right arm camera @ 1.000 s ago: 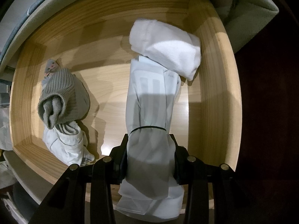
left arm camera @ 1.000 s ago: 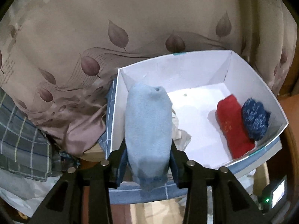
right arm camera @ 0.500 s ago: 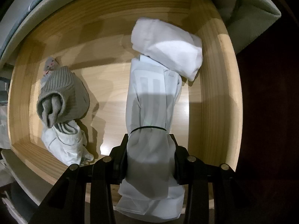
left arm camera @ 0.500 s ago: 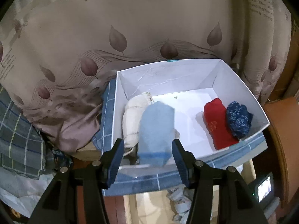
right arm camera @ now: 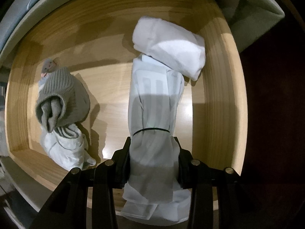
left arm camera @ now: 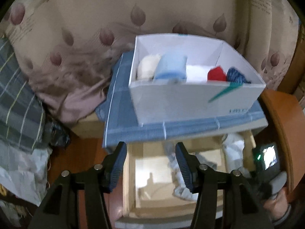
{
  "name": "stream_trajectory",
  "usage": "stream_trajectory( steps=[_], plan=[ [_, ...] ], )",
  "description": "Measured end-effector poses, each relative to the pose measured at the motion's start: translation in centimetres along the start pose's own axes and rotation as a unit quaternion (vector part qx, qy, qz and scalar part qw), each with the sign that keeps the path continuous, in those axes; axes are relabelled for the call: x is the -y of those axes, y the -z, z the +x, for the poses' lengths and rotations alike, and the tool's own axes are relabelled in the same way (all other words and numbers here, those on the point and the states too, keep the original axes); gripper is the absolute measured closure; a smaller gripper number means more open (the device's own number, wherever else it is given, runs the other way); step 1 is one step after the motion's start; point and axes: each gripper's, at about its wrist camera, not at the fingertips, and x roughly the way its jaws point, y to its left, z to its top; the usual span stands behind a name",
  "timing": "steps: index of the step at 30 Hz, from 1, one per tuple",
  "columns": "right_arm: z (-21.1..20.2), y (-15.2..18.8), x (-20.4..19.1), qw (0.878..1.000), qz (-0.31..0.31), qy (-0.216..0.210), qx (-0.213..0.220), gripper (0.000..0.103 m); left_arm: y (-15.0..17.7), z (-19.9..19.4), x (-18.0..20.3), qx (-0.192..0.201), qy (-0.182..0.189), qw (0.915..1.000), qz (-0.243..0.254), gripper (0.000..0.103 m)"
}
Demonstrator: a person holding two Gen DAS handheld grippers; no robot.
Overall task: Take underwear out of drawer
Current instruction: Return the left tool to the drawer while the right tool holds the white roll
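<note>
The left claw (left arm camera: pixel 150 165) stands released with nothing between its ribbed blue pads, hanging above the near end of an open wooden drawer (left arm camera: pixel 129 181) in which pale crumpled cloth (left arm camera: pixel 183 179) lies blurred. Beyond it a white cardboard box (left arm camera: pixel 190 99) sits on a blue checked cloth (left arm camera: pixel 133 131), and inside the box, in a row from left to right, lie a cream roll (left arm camera: pixel 146 69), a light blue roll (left arm camera: pixel 172 67), a red roll (left arm camera: pixel 216 74) and a dark blue speckled roll (left arm camera: pixel 236 75), the last two touching. A leaf-patterned curtain (left arm camera: pixel 95 28) hangs behind, and a plaid fabric (left arm camera: pixel 17 87) lies at the left edge. At the lower right a small lit screen (left arm camera: pixel 268 156) shows on the other device. In the right wrist view, the right claw (right arm camera: pixel 153 162) is clenched on a long white rolled underwear (right arm camera: pixel 154 118) bound by a thin black band — its far end lies under a second white roll (right arm camera: pixel 169 45) that lies across it near the drawer's right wall (right arm camera: pixel 219 95). Both are inside the drawer, over its light wooden floor. Well apart on the left sits a grey ribbed knit bundle (right arm camera: pixel 61 99), touching a white crumpled garment (right arm camera: pixel 66 150) just below it, near the left wall.
</note>
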Motion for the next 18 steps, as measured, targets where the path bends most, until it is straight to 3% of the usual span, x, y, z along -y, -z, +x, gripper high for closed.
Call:
stream_trajectory(
  steps=[8, 18],
  plan=[
    [-0.3, -0.1, 0.0, 1.0, 0.013, 0.019, 0.011, 0.068, 5.5, 2.4, -0.6, -0.024, 0.003, 0.9991, -0.035, 0.049],
    [-0.3, 0.5, -1.9, 0.998, 0.009, 0.056, 0.023, 0.068, 9.1, 4.6, 1.0, -0.03, -0.019, 0.9993, 0.013, 0.049]
  ],
)
